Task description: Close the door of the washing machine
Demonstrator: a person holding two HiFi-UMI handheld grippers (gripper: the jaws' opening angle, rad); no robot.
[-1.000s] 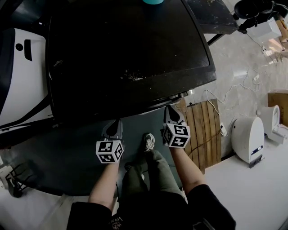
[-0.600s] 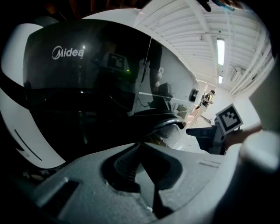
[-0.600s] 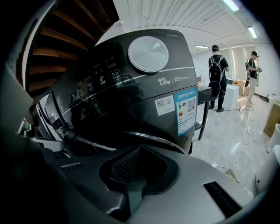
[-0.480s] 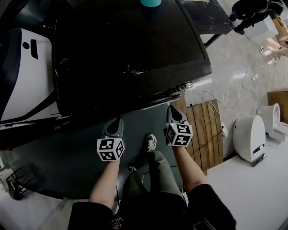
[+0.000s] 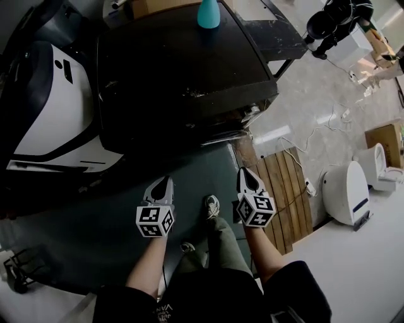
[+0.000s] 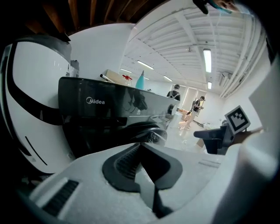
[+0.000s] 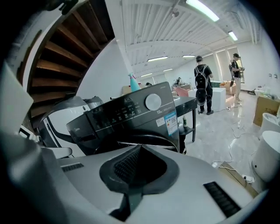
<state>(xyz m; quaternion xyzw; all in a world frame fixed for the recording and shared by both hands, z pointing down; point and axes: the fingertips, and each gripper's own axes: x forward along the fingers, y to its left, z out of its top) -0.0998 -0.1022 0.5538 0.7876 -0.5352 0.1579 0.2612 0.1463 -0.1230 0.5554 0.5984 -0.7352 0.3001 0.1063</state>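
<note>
The dark Midea washing machine [image 5: 183, 69] stands ahead of me with a teal bottle [image 5: 208, 14] on its top. In the right gripper view its front shows the control knob [image 7: 153, 101] and, below it, the round door [image 7: 151, 141], which looks flush with the front. The left gripper view catches the door's rim [image 6: 151, 133] from the side. My left gripper [image 5: 161, 182] and right gripper [image 5: 247, 171] hang side by side over the dark floor mat [image 5: 95, 214], short of the machine. Both are shut and empty, the pads meeting in the left gripper view [image 6: 140, 144] and the right gripper view [image 7: 140, 146].
A white appliance [image 5: 50, 107] stands left of the washer and a black table [image 5: 278, 31] to its right. A wooden pallet [image 5: 284, 189], loose cables [image 5: 303, 145], a white floor unit [image 5: 346, 192] and a cardboard box [image 5: 382, 135] lie at right. People [image 7: 201, 83] stand far back.
Both grippers have drawn back from the washer's front and risen. The machine now sits farther up and away in the head view.
</note>
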